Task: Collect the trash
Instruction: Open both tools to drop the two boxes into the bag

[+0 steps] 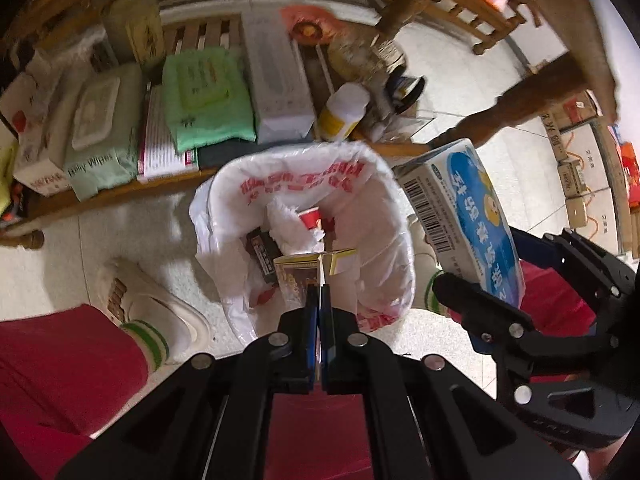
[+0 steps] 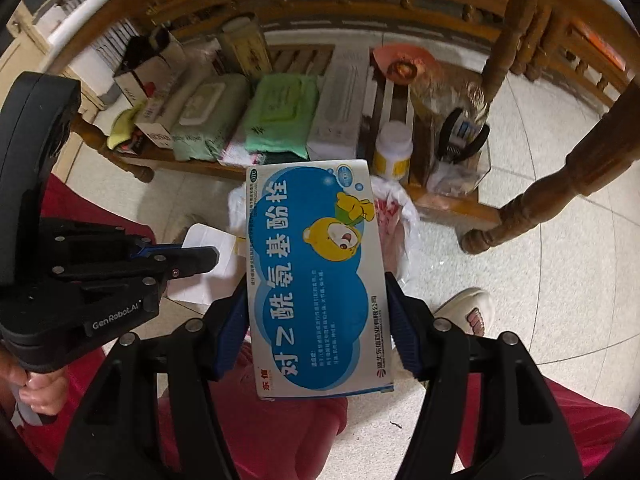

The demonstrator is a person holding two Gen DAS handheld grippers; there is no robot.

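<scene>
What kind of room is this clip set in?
Probably a home living area: a carved wooden table with a cluttered lower shelf holding wet-wipe packs and a pill bottle, plus a bag-lined bin on a tiled floor.

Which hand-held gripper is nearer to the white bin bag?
Left. The left hand-held gripper is above the white bin bag opening; the right hand-held gripper is beside its rim.

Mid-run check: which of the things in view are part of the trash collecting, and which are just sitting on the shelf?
Part of the job:
- blue medicine box, held in the right gripper
- flattened yellow carton, pinched by the left gripper
- bag-lined trash bin

Just lying about:
- green wipes pack
- white bottle
- long white box
</scene>
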